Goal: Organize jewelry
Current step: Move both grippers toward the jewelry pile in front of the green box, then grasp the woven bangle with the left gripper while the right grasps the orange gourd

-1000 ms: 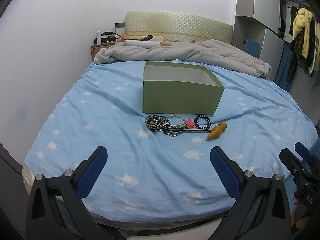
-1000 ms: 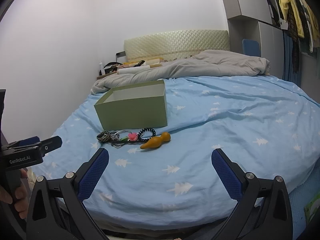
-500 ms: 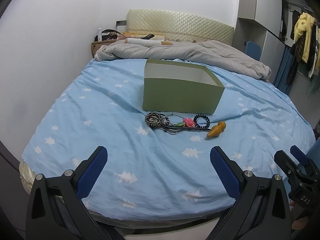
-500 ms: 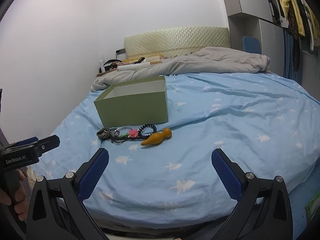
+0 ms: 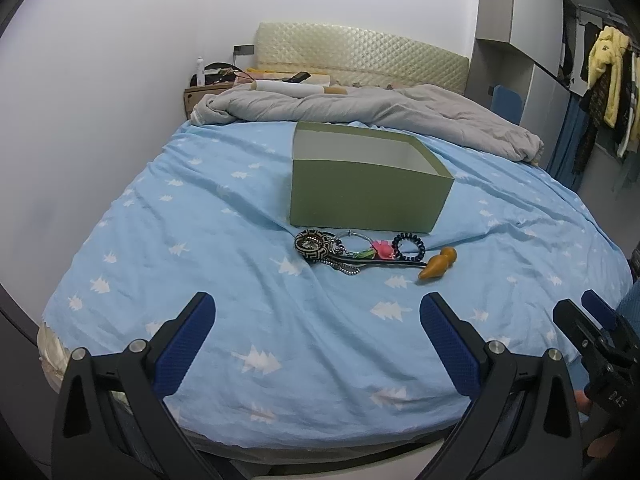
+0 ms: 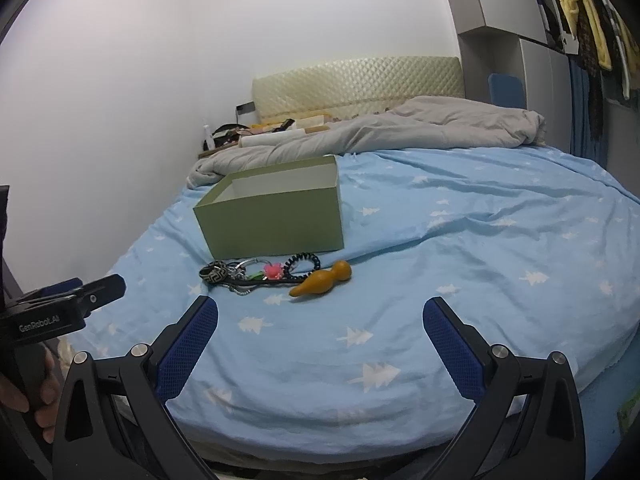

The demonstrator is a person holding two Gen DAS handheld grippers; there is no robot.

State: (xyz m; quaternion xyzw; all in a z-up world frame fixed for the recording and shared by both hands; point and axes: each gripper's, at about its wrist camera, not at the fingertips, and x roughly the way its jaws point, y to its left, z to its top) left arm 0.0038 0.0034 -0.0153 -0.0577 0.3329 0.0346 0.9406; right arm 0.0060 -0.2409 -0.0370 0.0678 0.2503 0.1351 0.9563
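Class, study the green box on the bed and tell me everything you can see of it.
The green box is a rectangular, lidless carton, seemingly cardboard, olive green outside and white inside. It stands upright and open on the blue sheet, no contents visible. The jewelry pile lies just in front of its near wall; the grey duvet lies behind. Neither gripper touches it.

The left gripper (image 5: 314,312) had black angular arms, blue cross-hatched finger pads (image 5: 182,346) and round silver screws. The right gripper (image 6: 320,318) was of matching build: black frame, blue textured pads (image 6: 450,354), silver screws. White "GenRobot.AI" lettering marked the left unit's black side in the right wrist view. Bare skin of the left hand (image 6: 38,396) showed on its handle.
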